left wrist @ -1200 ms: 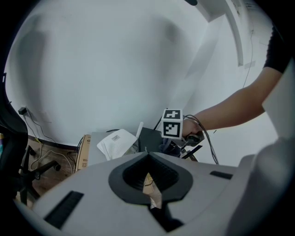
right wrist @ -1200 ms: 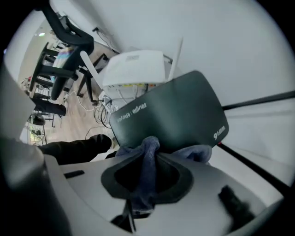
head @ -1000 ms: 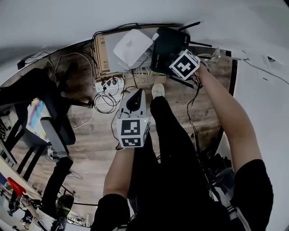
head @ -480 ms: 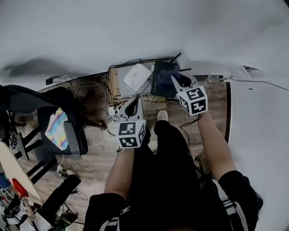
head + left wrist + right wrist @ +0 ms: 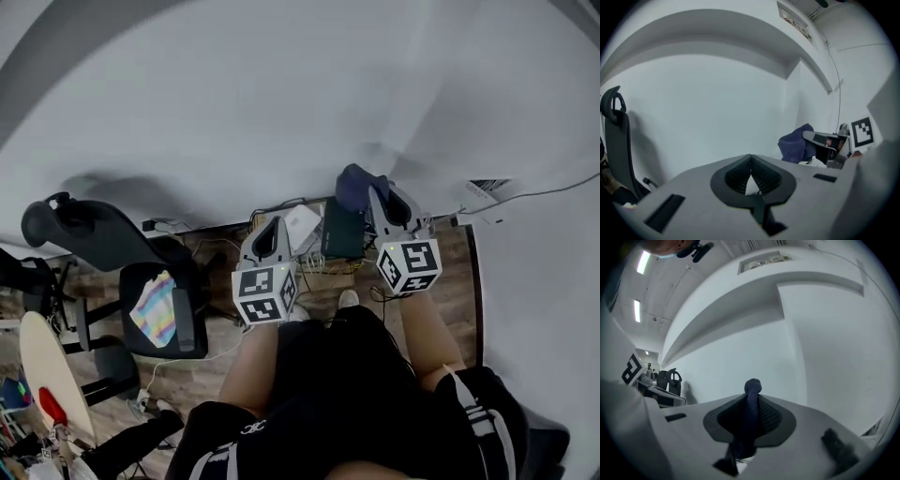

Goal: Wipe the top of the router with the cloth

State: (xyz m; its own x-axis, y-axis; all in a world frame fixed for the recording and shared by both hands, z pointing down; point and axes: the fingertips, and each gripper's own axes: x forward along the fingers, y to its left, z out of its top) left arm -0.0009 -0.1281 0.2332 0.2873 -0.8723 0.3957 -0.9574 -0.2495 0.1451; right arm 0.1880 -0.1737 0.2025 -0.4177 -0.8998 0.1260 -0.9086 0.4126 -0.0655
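In the head view the black router [image 5: 341, 231] lies far below on the floor beside a white router [image 5: 302, 225], partly hidden by my grippers. My right gripper [image 5: 368, 190] is raised above it and shut on the dark blue cloth [image 5: 352, 186]. In the right gripper view the cloth [image 5: 751, 405] stands up between the closed jaws of the right gripper [image 5: 753, 393], facing a white wall. My left gripper [image 5: 272, 228] is held up beside it, shut and empty; in the left gripper view, the left gripper [image 5: 750, 162] has its pads touching, and the cloth [image 5: 796, 144] shows to the right.
A black office chair [image 5: 141, 274] with a striped cloth [image 5: 156, 307] on its seat stands at the left. Cables [image 5: 187, 356] run over the wooden floor. The person's legs fill the lower middle. White walls [image 5: 281, 103] surround the corner.
Both grippers have risen away from the routers, the right one carrying the cloth up off the black router. The view has swung up toward the wall, so the routers look smaller.
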